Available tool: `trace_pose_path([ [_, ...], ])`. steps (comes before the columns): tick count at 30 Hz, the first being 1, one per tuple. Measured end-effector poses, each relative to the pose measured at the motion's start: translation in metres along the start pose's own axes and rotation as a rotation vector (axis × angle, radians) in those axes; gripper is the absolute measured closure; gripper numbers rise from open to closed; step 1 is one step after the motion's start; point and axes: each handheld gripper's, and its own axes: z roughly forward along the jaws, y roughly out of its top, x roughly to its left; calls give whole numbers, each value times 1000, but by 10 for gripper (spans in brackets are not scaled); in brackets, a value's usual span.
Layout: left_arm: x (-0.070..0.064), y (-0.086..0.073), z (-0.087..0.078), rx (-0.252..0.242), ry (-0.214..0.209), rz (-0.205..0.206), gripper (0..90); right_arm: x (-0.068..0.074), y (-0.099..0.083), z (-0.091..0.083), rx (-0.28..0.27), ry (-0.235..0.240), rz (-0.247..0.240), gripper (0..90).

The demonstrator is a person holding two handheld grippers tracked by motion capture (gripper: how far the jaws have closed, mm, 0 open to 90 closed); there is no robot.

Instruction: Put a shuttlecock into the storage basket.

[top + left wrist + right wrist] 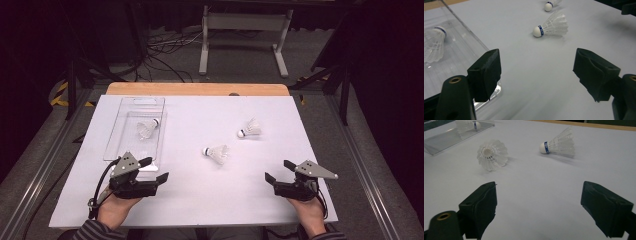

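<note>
Three white shuttlecocks with blue-banded cork tips are in view. One shuttlecock (147, 129) (434, 45) (469, 125) lies inside a clear plastic tray (135, 107) (461, 52) (446, 138) at the table's left. A second shuttlecock (217, 153) (551, 25) (492, 155) lies on its side mid-table. The third shuttlecock (250, 129) (549, 5) (559, 145) lies farther back and to the right. My left gripper (156, 169) (537, 72) rests open by the tray's near corner, holding nothing. Open and holding nothing too, my right gripper (278, 170) (539, 202) sits near the front right, facing the two loose shuttlecocks.
The white table (200, 200) has a wooden strip (197, 89) along its far edge. Behind it stand a white frame (245, 30) and floor cables (165, 55). Metal rails run along both sides of the table.
</note>
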Motion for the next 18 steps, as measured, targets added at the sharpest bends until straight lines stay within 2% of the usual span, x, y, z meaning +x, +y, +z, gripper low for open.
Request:
trace_pose_path([
  [18,-5,15,18,2,-24,11,242,0,0,0,-3,4,-5,144],
])
